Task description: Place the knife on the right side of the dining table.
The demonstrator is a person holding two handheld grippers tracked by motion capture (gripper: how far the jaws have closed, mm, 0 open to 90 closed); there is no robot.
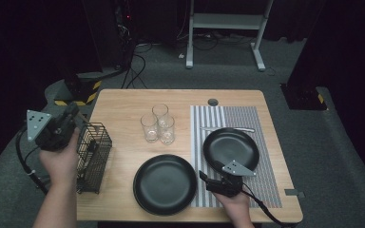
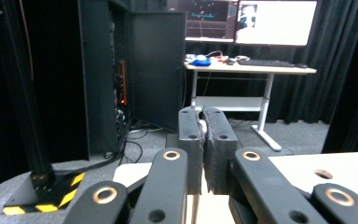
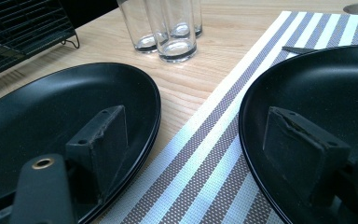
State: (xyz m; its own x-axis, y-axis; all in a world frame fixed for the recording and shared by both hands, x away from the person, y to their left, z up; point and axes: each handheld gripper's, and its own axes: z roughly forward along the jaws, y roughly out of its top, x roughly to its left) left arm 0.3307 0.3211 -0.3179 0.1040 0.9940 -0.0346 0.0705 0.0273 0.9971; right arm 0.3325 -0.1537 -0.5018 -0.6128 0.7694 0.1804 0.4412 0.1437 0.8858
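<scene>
While the left tool (image 1: 69,116), closed, hangs above the basket (image 1: 95,156), the right tool (image 1: 204,178) gapes between two plates (image 1: 164,185).

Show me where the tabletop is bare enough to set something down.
Free: the wooden table's far-left stretch behind the black wire basket, and the striped placemat's near-right corner. Crowded: the middle, with three clear glasses and two black round plates.
</scene>
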